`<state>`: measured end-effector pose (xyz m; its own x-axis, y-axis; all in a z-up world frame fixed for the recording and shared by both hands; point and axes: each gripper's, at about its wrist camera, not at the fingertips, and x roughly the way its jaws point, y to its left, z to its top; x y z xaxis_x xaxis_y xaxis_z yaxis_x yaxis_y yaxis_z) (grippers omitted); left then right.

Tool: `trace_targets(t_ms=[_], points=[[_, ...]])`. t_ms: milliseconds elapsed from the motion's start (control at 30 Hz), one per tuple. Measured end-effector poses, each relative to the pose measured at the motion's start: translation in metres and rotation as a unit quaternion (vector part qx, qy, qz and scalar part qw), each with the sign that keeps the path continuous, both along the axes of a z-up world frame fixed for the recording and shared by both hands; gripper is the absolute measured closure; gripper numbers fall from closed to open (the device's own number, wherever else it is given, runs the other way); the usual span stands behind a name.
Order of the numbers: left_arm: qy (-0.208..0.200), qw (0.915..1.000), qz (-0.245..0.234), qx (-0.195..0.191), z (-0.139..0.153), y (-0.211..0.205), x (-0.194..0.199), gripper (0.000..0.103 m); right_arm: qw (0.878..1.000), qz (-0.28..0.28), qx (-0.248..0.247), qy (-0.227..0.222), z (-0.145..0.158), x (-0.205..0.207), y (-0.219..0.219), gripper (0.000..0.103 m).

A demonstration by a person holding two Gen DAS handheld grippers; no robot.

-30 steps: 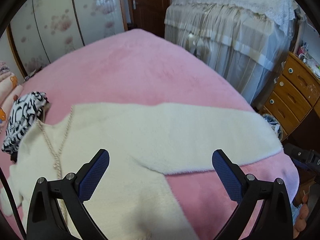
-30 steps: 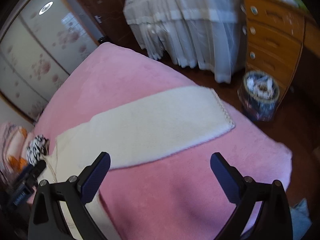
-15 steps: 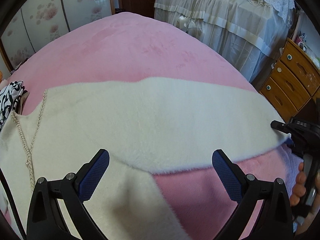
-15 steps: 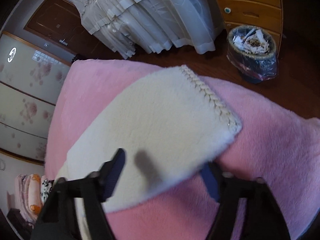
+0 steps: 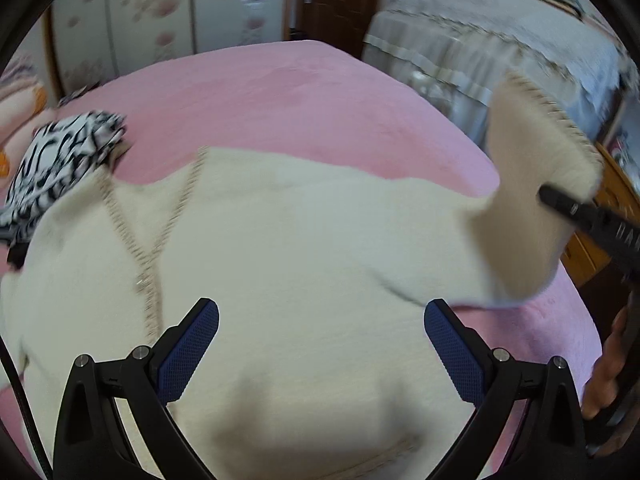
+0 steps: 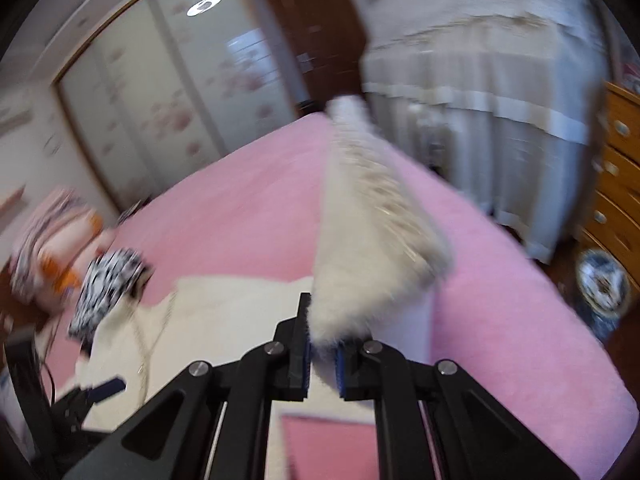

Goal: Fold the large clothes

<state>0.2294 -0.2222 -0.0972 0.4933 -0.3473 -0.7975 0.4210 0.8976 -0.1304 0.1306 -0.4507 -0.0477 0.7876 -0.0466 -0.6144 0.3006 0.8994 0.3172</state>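
Right gripper is tilted down over the bed, jaws closing and nearly together, with the cream sleeve clamped between the blue pads. The sleeve stands up from the jaws, its braided cuff edge pointing away ahead of them, lifted clear of the pink cover. Frame is motion-blurred.

Left gripper points steeply down, jaws wide apart, nothing between them. The sweater lies flat on the bed straight below and ahead of the open jaws; its body fills the gap between the fingers. The V-neck trim runs ahead-left of the left jaw. I can't tell whether the fingers touch the fabric.

From the left wrist view, the right gripper's black tip shows ahead-right of the right jaw, holding the raised sleeve near its cuff. A hand grips that tool's handle at the right edge, just beside the right jaw.

A black-and-white patterned cloth sits far ahead-left of the left jaws, touching the sweater's shoulder. Beyond the jaws: a wardrobe with floral panels, a door, a covered second bed. A wooden dresser and a bin are to the right of the right jaws.
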Motion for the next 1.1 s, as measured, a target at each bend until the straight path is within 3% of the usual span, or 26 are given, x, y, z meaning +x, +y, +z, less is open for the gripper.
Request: trace_targets(t_ms=[167, 233, 300, 333, 400, 433, 567, 633, 867, 967, 1033, 1100], points=[[0.049, 0.9984, 0.020, -0.020, -0.031, 0.049, 0.013, 0.001, 0.991, 0.098, -0.022, 0.088, -0.064, 0.041, 0.083, 0.089], [0.074, 0.9966, 0.010, -0.035, -0.044, 0.057, 0.016, 0.001, 0.983, 0.117, -0.039, 0.139, -0.095, 0.047, 0.106, 0.081], [0.090, 0.9945, -0.005, -0.053, -0.051, 0.057, 0.017, 0.001, 0.979, 0.114, -0.061, 0.160, -0.110, 0.042, 0.119, 0.071], [0.097, 0.9932, -0.013, -0.064, -0.053, 0.055, 0.018, 0.001, 0.979, 0.114, -0.065, 0.156, -0.111, 0.038, 0.121, 0.067], [0.112, 0.9896, -0.028, -0.086, -0.058, 0.050, 0.020, 0.001, 0.981, 0.121, -0.055, 0.139, -0.105, 0.024, 0.120, 0.044], [0.119, 0.9875, -0.034, -0.097, -0.060, 0.046, 0.022, 0.001, 0.983, 0.121, -0.052, 0.131, -0.101, 0.017, 0.119, 0.042], [0.157, 0.9742, -0.059, -0.151, -0.070, 0.030, 0.028, 0.007, 0.987, 0.109, -0.061, 0.103, -0.080, -0.010, 0.122, 0.041], [0.177, 0.9676, -0.069, -0.167, -0.079, 0.020, 0.031, 0.018, 0.988, 0.102, -0.052, 0.099, -0.077, -0.021, 0.118, 0.041], [0.232, 0.9514, -0.078, -0.187, -0.117, -0.015, 0.041, 0.031, 0.991, 0.086, 0.002, 0.098, -0.086, -0.044, 0.112, 0.041], [0.243, 0.9502, -0.077, -0.179, -0.128, -0.033, 0.043, 0.052, 0.991, 0.087, 0.004, 0.105, -0.092, -0.049, 0.112, 0.041], [0.244, 0.9525, -0.084, -0.161, -0.130, -0.047, 0.045, 0.090, 0.990, 0.086, 0.007, 0.110, -0.094, -0.049, 0.111, 0.041], [0.234, 0.9596, -0.081, -0.134, -0.124, -0.057, 0.045, 0.091, 0.990, 0.081, 0.009, 0.115, -0.097, -0.048, 0.108, 0.041]])
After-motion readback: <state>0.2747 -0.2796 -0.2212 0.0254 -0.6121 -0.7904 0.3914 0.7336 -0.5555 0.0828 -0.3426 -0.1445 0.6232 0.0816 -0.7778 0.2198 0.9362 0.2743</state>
